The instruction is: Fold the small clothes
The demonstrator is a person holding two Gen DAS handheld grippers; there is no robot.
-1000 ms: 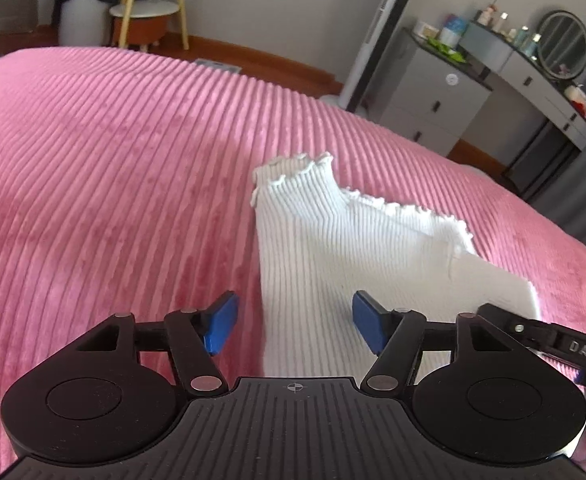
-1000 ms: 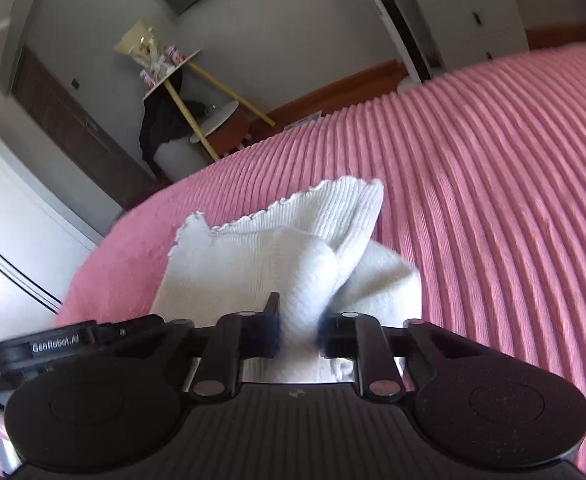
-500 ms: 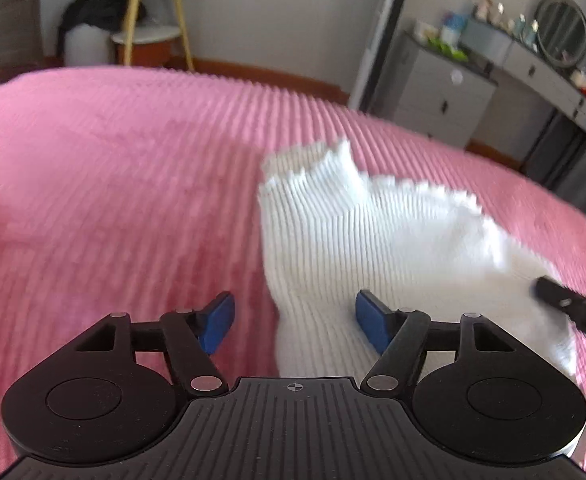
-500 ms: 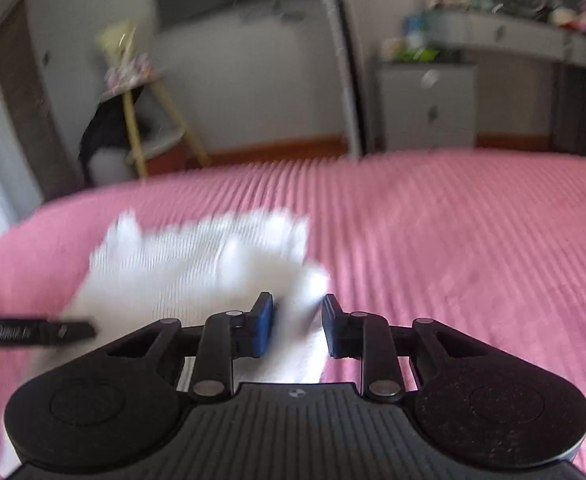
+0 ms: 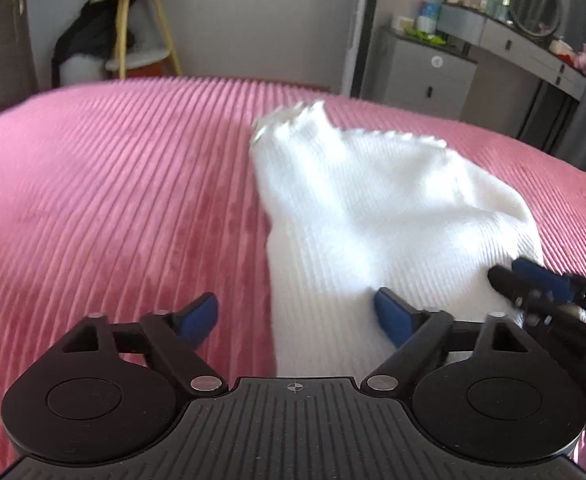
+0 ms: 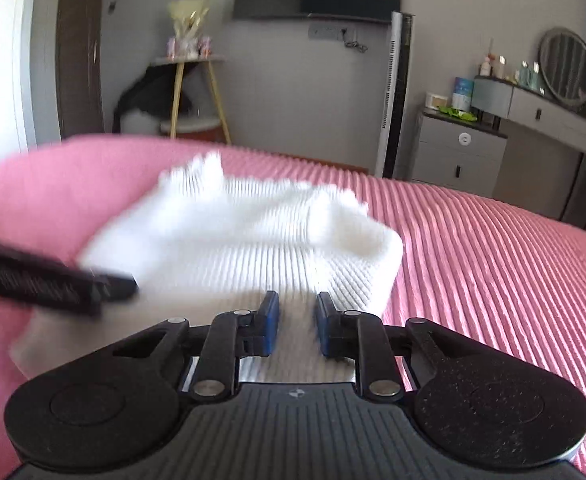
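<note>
A white ribbed knit garment [image 5: 373,208] with a frilled edge lies folded on the pink ribbed bedspread [image 5: 113,200]. My left gripper [image 5: 295,310] is open wide and its jaws are still opening. The garment's near left edge runs between its blue pads, and neither pad presses on it. My right gripper [image 6: 298,320] hovers over the garment [image 6: 253,240] near its front edge. Its jaws stand a narrow gap apart and are closing, with the cloth lying flat below and nothing pinched. The left wrist view shows the right gripper [image 5: 525,280] at the garment's near right corner. One finger [image 6: 53,280] of the left gripper reaches in from the left.
Pink bedspread [image 6: 493,260] stretches wide to the left of and beyond the garment. Past the bed stand a grey drawer unit [image 5: 429,72], a tall tower fan [image 6: 393,96], a dressing table with a round mirror [image 5: 533,0] and a yellow-legged stand [image 5: 141,36].
The right gripper let go of the raised fold it pinched, rolled level and shifted sideways. The fold now lies down. The left jaws spread wider, and that gripper moved along the garment's near edge.
</note>
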